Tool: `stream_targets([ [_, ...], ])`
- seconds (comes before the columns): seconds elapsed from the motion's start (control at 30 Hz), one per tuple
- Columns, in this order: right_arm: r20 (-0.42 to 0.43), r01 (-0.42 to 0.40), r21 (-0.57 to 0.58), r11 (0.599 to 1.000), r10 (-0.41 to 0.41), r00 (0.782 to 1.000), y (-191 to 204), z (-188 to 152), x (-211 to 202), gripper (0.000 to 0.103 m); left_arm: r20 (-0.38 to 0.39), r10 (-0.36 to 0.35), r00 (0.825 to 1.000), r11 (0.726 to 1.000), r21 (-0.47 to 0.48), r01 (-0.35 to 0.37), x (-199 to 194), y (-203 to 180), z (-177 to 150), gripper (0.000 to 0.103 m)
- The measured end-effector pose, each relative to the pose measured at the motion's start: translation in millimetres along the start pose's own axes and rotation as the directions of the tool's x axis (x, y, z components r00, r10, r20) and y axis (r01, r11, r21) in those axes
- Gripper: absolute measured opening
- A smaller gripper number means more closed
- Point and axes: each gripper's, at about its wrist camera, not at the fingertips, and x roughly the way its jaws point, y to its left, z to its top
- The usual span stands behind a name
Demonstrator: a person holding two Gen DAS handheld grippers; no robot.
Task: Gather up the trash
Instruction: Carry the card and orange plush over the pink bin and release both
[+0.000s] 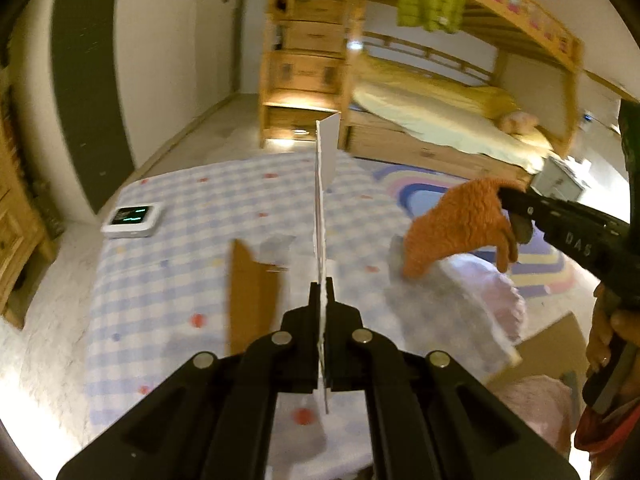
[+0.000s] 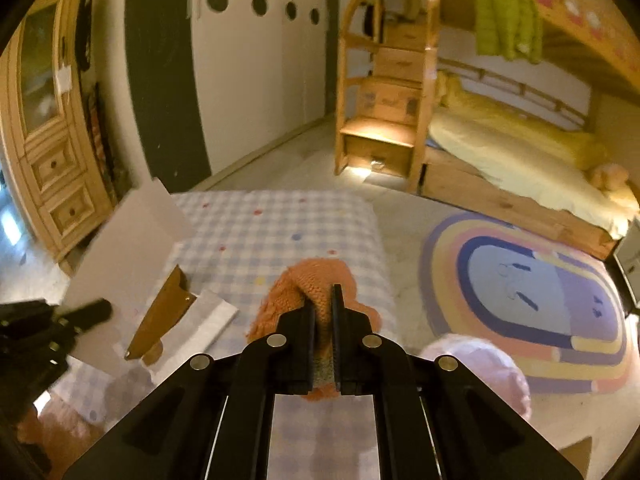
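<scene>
In the left wrist view my left gripper (image 1: 320, 290) is shut on a white sheet of card (image 1: 327, 152), which stands upright and edge-on above the checked cloth (image 1: 172, 280). The right wrist view has that same card (image 2: 128, 248) at the left, in the left gripper (image 2: 94, 314). My right gripper (image 2: 323, 300) is shut on an orange knitted cloth (image 2: 316, 276), lifted off the checked cloth (image 2: 280, 228). From the left wrist view the orange cloth (image 1: 460, 232) hangs from the right gripper (image 1: 514, 210). A brown cardboard piece (image 1: 248, 292) (image 2: 164, 312) lies on the checked cloth beside a white paper (image 2: 204, 324).
A white device with a dark screen (image 1: 130, 220) sits at the cloth's far left corner. A pink fluffy bundle (image 1: 492, 292) (image 2: 484, 364) lies at the right edge. On the floor are a striped rug (image 2: 540, 300) and a cardboard flap (image 1: 552, 340). A wooden bunk bed (image 2: 500, 160) stands behind.
</scene>
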Motion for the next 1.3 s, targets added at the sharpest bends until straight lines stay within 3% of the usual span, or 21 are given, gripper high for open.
stream_targets([
  [0.17,-0.006,0.036,0.067,0.997,-0.036,0.999,-34.1,-24.2,-33.8,0.007,-0.023,-0.083,0.996,0.994,0.074,0.085,9.9,-48.0,-5.1,0.000],
  [0.43,-0.010,0.148,0.189,0.971,-0.149,0.989,-91.8,-53.2,-61.9,0.007,-0.066,-0.207,0.976,0.957,0.195,0.216,33.7,-130.2,1.8,0.000],
  [0.73,-0.057,0.227,0.275,0.934,-0.220,0.974,-155.4,-68.2,-48.2,0.007,-0.141,-0.295,0.945,0.906,0.274,0.324,83.5,-205.0,15.5,0.000],
  [0.97,-0.122,0.242,0.325,0.914,-0.213,0.969,-195.6,-75.9,-19.9,0.011,-0.181,-0.312,0.933,0.892,0.282,0.353,120.1,-236.4,30.6,0.000],
  [1.0,-0.133,0.242,0.332,0.912,-0.209,0.969,-201.0,-77.1,-14.3,0.011,-0.181,-0.310,0.933,0.893,0.281,0.351,122.0,-237.1,31.9,0.003],
  [1.07,-0.155,0.243,0.339,0.909,-0.201,0.967,-207.3,-79.0,-4.7,0.013,-0.169,-0.304,0.938,0.900,0.273,0.341,122.1,-235.7,35.4,0.021],
  [1.1,-0.170,0.244,0.348,0.905,-0.195,0.966,-210.3,-79.4,1.9,0.016,-0.150,-0.302,0.941,0.905,0.267,0.333,118.8,-232.9,36.5,0.036],
  [1.13,-0.191,0.248,0.360,0.899,-0.190,0.963,-214.4,-80.7,7.3,0.027,-0.124,-0.296,0.947,0.911,0.261,0.319,114.9,-229.9,37.8,0.044],
  [1.17,-0.200,0.251,0.366,0.896,-0.187,0.962,-214.4,-80.6,8.7,0.042,-0.107,-0.286,0.952,0.917,0.257,0.305,111.6,-227.2,39.0,0.046],
  [1.2,-0.200,0.249,0.373,0.894,-0.184,0.962,-214.9,-80.7,8.1,0.046,-0.091,-0.269,0.959,0.926,0.251,0.284,106.6,-219.9,39.5,0.046],
  [1.3,-0.181,0.246,0.378,0.893,-0.190,0.965,-210.1,-81.5,-1.9,0.049,-0.056,-0.237,0.970,0.941,0.234,0.243,92.6,-204.1,41.7,0.047],
])
